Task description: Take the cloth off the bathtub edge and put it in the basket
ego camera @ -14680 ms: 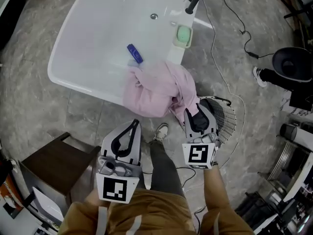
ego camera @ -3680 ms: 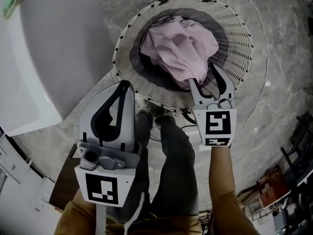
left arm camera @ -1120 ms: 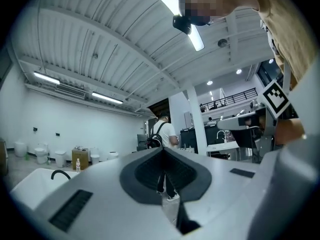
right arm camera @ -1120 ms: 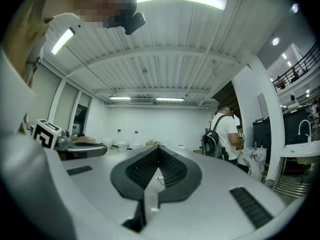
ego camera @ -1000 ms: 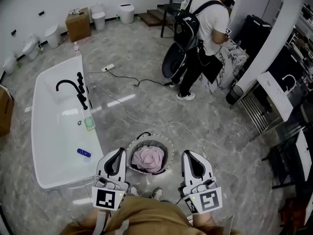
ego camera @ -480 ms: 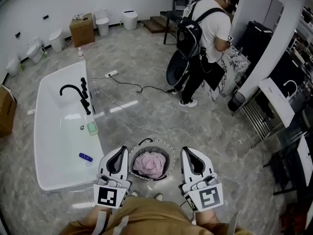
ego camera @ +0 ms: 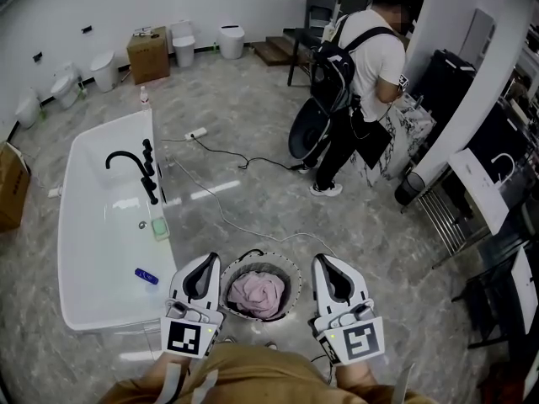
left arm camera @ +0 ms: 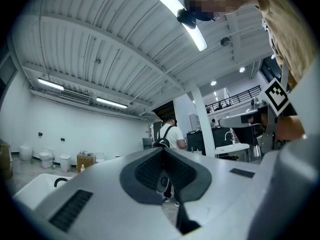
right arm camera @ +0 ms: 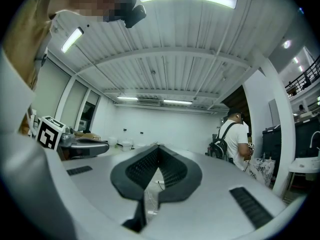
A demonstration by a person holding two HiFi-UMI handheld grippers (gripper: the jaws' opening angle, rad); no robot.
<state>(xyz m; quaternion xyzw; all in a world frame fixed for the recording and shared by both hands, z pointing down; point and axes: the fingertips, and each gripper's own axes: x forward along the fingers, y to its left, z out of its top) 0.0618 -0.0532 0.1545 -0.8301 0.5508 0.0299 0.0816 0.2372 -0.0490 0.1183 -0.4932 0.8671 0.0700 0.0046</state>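
Cloth (ego camera: 258, 293) is in the basket (ego camera: 290, 268), bunched inside the rim, with nothing draped over that I can see. Tub (ego camera: 80, 225) edge is bare of cloth; inside it only a small blue item (ego camera: 146, 275). Left gripper (ego camera: 205, 262) and right gripper (ego camera: 324, 263) sit either side of the basket in the head view. Fingers clenched on both, nothing in them. Task looks done to me.

Risks from here: the cable (ego camera: 221, 215) runs across the floor right up to the basket, so a step or turn could snag it and tip the basket, cloth out. A low swing of either gripper could also clip the rim. Person (ego camera: 364, 66) stands well apart, no issue.
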